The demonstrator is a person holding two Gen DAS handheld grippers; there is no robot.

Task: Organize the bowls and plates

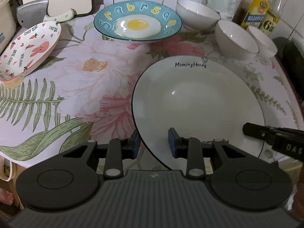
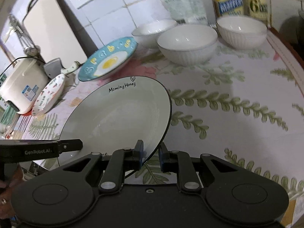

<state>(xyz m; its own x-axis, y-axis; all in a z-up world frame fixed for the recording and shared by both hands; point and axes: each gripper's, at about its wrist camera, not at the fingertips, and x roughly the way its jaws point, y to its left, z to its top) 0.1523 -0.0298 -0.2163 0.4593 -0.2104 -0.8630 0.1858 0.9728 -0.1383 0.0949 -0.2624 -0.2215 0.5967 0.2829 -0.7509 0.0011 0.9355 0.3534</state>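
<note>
The left tongs (image 1: 154, 142) and right tongs (image 2: 151, 154) each grasp an opposite near rim of 1 white "Morning Honey" plate (image 1: 197, 102), a 2-sided hold that probably keeps it steady above the floral tabletop (image 1: 79, 87). Far left lies 1 rabbit-print plate (image 1: 28, 51), then 1 blue egg-print plate (image 1: 136, 22), then 3 white ribbed bowls (image 1: 196, 14).

The white black-rimmed "Morning Honey" plate (image 1: 197, 102) sits tilted nearest the camera, with the blue egg plate (image 1: 137, 25), pink rabbit plate (image 1: 28, 47) and three white bowls (image 1: 197, 14) beyond it.
</note>
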